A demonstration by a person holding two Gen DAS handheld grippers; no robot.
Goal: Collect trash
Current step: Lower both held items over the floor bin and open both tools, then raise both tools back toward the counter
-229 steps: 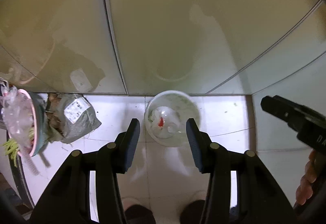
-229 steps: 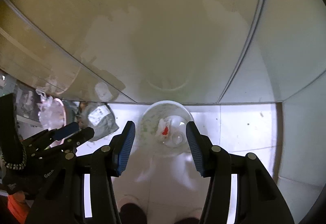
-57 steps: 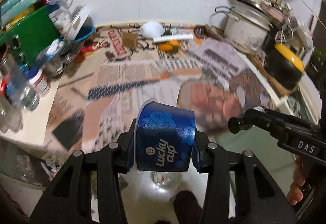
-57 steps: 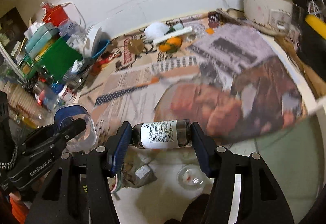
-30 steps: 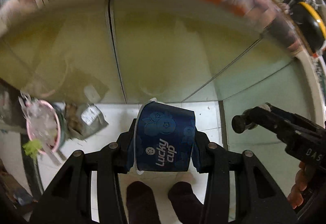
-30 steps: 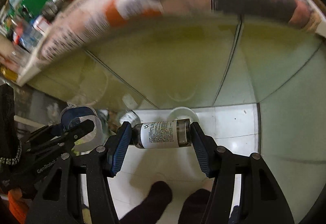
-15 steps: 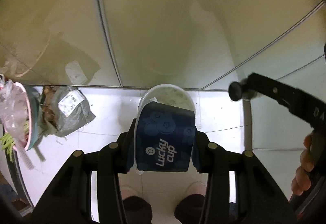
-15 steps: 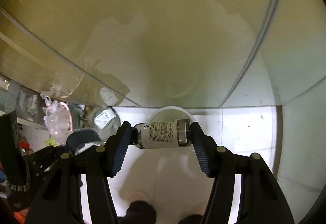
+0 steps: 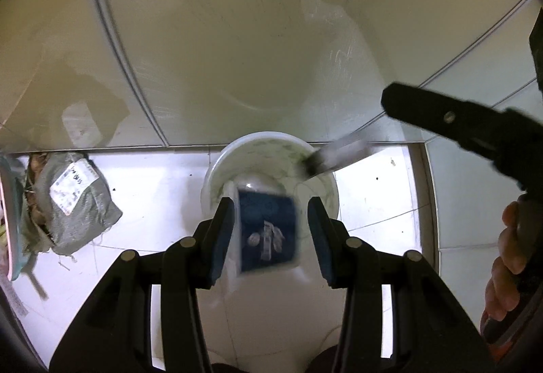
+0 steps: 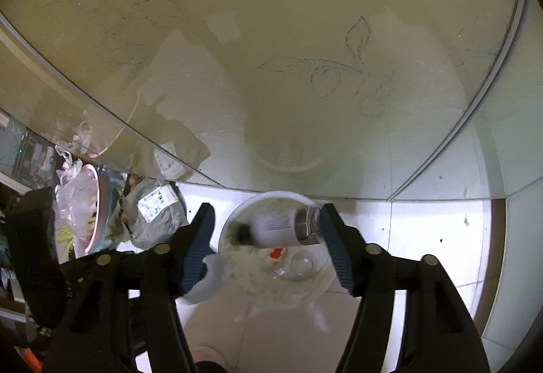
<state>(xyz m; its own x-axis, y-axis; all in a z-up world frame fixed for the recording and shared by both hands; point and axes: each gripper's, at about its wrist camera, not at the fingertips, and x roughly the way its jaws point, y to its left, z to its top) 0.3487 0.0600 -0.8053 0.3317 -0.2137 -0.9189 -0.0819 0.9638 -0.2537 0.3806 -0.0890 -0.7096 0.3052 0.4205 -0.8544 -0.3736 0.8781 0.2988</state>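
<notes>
Both jaws, clamped 0.5 s ago, now wide: left gripper [image 9: 269, 230] lets cup [image 9: 268, 230] fall; right gripper [image 10: 266, 242] lets bottle [image 10: 281, 225] fall. I hold over bin [image 10: 234, 223] on floor so trash lands inside.

Blue cup [image 9: 266, 230] w/ white print, white bin [image 9: 271, 144], grey bag [image 9: 73, 203], bottle [image 10: 281, 227] label prob. white.

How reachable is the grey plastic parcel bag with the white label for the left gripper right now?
Probably reachable. The left gripper is open, the blue paper cup looks let go over the white bin, and only bare floor tile separates it from the grey bag to its left.
</notes>
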